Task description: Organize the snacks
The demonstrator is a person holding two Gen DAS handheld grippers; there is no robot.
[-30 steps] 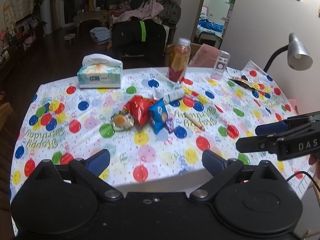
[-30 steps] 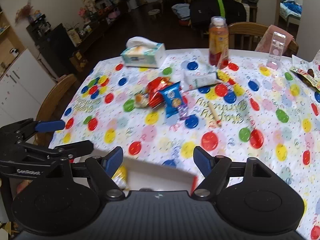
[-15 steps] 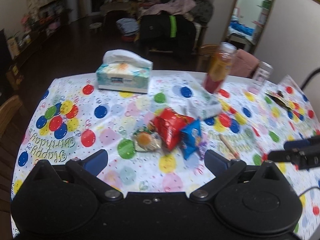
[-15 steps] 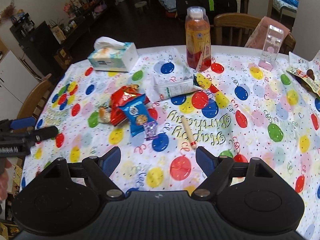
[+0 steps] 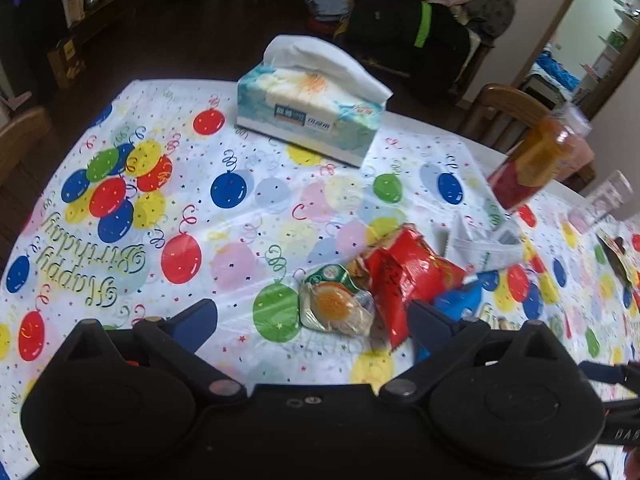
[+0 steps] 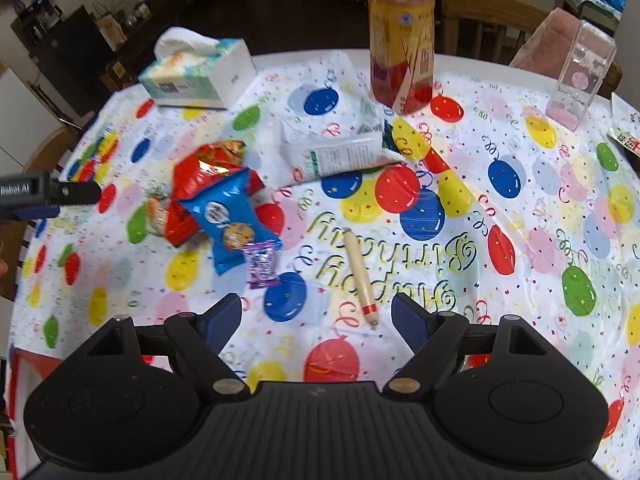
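The red snack bag partly hides the orange-printed packet at its 9 o'clock. The blue cookie pack overlaps the bag's 5 o'clock. Both the left gripper and right gripper hover spread wide and empty. The tissue box lies toward 12 o'clock.

Both views low over shared snacks

"Happy Birthday" runs in yellow script on the tablecloth, just beside the stick. "Robot.AI" stands on the left gripper, left of the stick. Packet labels are unreadable.
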